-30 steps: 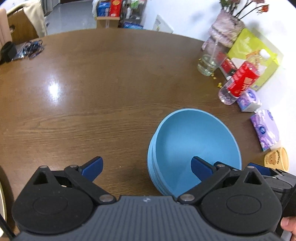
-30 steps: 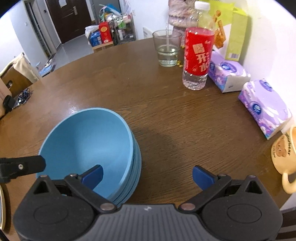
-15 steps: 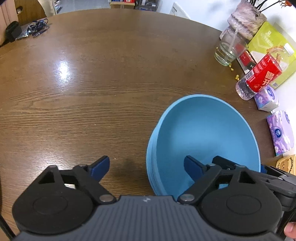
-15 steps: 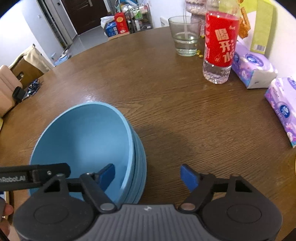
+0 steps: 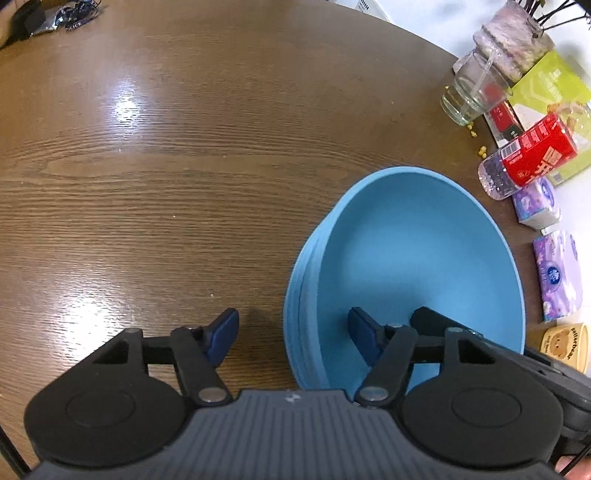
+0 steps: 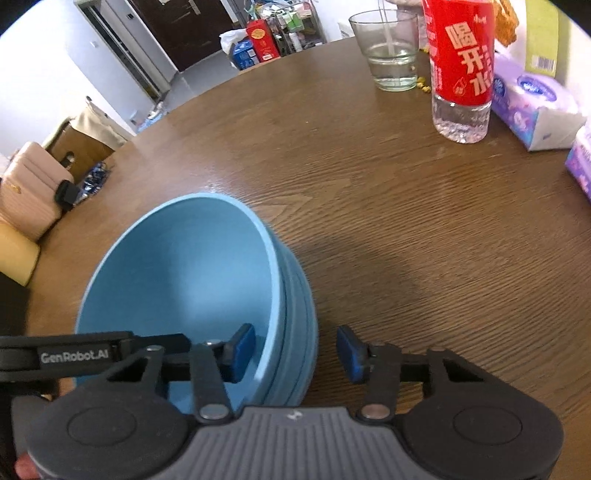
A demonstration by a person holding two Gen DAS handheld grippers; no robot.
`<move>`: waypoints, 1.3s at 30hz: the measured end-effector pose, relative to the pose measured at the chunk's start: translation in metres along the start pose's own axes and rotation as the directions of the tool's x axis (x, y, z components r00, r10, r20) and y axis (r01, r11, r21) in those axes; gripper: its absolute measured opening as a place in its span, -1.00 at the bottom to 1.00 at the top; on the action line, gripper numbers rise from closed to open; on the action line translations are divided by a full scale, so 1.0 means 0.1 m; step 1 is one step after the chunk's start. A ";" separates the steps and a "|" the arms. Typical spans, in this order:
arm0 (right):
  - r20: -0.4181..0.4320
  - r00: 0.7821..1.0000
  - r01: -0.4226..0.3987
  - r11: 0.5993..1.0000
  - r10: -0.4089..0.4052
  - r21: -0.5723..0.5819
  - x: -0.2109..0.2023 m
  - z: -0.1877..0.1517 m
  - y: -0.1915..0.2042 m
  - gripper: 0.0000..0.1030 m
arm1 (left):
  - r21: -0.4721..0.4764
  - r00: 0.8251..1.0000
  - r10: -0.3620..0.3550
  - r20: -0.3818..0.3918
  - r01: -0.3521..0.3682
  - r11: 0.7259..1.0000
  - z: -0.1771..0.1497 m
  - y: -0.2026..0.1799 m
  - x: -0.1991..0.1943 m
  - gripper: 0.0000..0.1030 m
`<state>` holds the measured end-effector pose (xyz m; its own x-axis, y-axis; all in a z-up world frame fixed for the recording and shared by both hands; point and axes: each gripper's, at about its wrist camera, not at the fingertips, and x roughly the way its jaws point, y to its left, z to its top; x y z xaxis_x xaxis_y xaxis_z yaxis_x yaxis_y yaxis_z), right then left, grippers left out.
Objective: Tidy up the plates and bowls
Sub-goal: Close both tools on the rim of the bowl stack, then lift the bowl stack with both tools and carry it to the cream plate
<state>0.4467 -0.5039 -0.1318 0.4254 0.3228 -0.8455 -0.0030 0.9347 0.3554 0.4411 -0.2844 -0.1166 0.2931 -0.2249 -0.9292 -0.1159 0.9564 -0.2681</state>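
Note:
A stack of nested blue bowls (image 5: 413, 258) stands on the brown wooden table (image 5: 184, 166). My left gripper (image 5: 293, 338) straddles the stack's left wall, one finger outside and one inside the top bowl. Its jaws are closing, and a gap shows between the pads and the wall. In the right wrist view the bowls (image 6: 177, 277) sit low and left. My right gripper (image 6: 295, 350) straddles their right wall, with its left finger inside and its right finger outside. Its jaws are closing too and the pads stand just clear of the wall. Each gripper's arm shows in the other's view.
Along the table's right edge stand a glass (image 5: 465, 96), a red-labelled water bottle (image 5: 528, 158), purple tissue packs (image 5: 557, 273), a green box (image 5: 546, 85) and a tan mug (image 5: 565, 345). Dark small items (image 5: 37, 18) lie far left. A pink suitcase (image 6: 29, 199) stands beyond the table.
Both grippers have sunk toward the bowl stack and tilted further down. Their jaws have narrowed from wide open to a closer span around the stack's walls.

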 end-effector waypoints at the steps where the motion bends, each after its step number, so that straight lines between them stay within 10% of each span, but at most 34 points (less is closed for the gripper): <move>1: -0.001 1.000 -0.011 1.000 0.011 0.006 0.01 0.00 -0.02 -0.19 | 0.001 1.000 -0.006 0.001 0.006 1.000 0.00 0.00 0.00 0.22; 7: 0.005 0.999 -0.054 0.998 0.054 0.034 0.02 -0.02 -0.07 -0.30 | 0.007 0.997 -0.074 0.005 0.074 0.997 -0.01 -0.01 -0.01 -0.19; 39: 0.098 0.992 -0.074 0.996 0.079 -0.051 -0.39 -0.20 0.47 -0.39 | -0.012 0.992 -0.056 0.110 0.058 0.998 -0.25 0.25 -0.63 -0.20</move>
<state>0.4122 -0.4693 -0.0901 0.5103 0.3794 -0.7718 -0.0805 0.9146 0.3964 0.3963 -0.2508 -0.0711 0.4020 -0.2564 -0.8790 -0.1100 0.9395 -0.3243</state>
